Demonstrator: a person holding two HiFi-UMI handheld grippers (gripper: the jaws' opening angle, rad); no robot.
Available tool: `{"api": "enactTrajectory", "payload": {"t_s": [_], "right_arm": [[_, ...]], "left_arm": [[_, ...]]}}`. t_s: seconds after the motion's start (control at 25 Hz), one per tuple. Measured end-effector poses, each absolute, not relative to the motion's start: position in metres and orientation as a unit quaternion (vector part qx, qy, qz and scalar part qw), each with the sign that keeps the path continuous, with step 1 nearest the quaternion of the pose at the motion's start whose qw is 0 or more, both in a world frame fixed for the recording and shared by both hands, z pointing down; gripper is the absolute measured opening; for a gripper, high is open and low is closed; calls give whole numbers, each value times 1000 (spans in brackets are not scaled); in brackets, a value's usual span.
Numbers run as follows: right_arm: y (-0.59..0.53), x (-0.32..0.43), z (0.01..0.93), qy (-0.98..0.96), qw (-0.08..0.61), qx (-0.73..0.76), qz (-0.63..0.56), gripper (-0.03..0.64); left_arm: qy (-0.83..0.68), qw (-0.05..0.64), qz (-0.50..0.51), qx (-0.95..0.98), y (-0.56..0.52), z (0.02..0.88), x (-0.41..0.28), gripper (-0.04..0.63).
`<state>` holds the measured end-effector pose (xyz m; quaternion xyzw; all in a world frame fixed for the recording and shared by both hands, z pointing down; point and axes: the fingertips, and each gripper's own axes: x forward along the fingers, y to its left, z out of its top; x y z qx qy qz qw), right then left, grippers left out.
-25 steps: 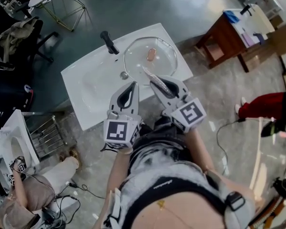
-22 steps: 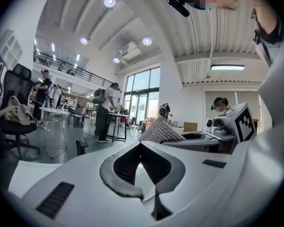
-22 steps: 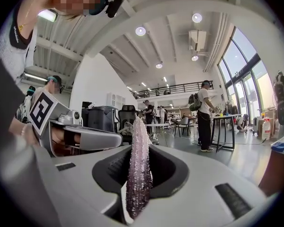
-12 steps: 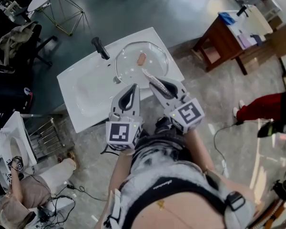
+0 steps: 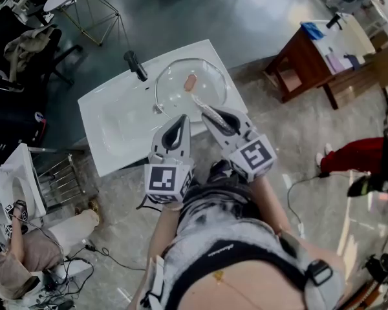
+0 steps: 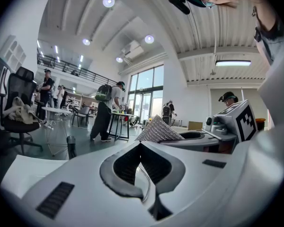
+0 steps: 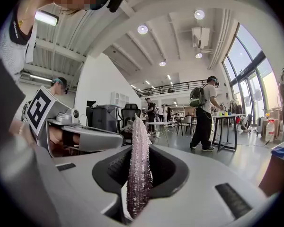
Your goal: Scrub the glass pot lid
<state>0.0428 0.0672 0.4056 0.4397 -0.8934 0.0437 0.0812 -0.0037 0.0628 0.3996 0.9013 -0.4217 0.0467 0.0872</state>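
Note:
The glass pot lid, round with a reddish knob, lies in the white sink basin in the head view. Both grippers hover side by side over the sink's near edge, pointing toward the lid. My left gripper is shut with nothing between its jaws. My right gripper is shut on a silvery scrubbing cloth, whose tip reaches over the lid's near rim. The cloth also shows in the left gripper view.
A black faucet stands at the sink's far side. A wooden table with papers is at right, and a chair with clothes at left. A seated person and floor cables are at lower left; a person's red-trousered leg is at right.
The sink and lid sit a little further left in the head view than before. Both grippers stay shut and side by side, the cloth still in the right one.

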Motion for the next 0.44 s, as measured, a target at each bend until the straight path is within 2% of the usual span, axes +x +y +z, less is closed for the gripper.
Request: {"api": "enactTrajectory", "payload": {"t_s": [0.44], "right_arm": [[71, 48, 404, -902, 84, 420, 45, 83]], "left_arm": [[-430, 85, 57, 897, 66, 399, 10, 0]]}}
